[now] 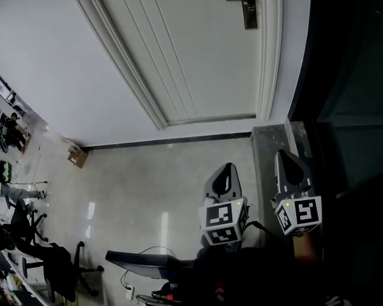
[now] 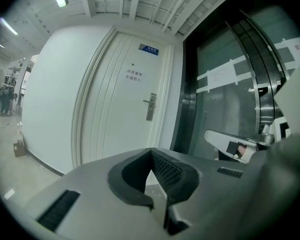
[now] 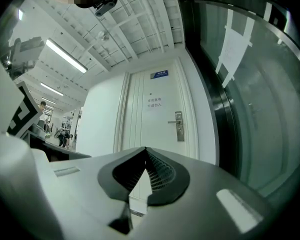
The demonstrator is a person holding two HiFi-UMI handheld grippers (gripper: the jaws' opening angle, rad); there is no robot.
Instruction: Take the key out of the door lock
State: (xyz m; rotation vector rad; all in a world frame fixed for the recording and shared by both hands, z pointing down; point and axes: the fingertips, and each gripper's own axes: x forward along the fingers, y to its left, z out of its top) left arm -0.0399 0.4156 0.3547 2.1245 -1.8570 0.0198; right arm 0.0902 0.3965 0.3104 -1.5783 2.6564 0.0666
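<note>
A white door [image 1: 191, 50] stands shut ahead. Its metal lock plate with a lever handle [image 1: 247, 5] sits near the door's right edge, also seen as the lock plate [image 2: 150, 106] in the left gripper view and the lock plate [image 3: 178, 126] in the right gripper view. The key is too small to make out. My left gripper [image 1: 226, 168] and right gripper [image 1: 285, 155] hang side by side low over the floor, well short of the door. Both are shut with nothing held: the left gripper [image 2: 151, 152] and the right gripper [image 3: 145, 150] show their tips touching.
A dark glass wall [image 1: 351, 75] runs along the right of the door. A cardboard box [image 1: 76, 153] lies by the wall at left. Office chairs [image 1: 51, 260] and desks crowd the lower left. A dark flat object with cables [image 1: 140, 260] lies near my feet.
</note>
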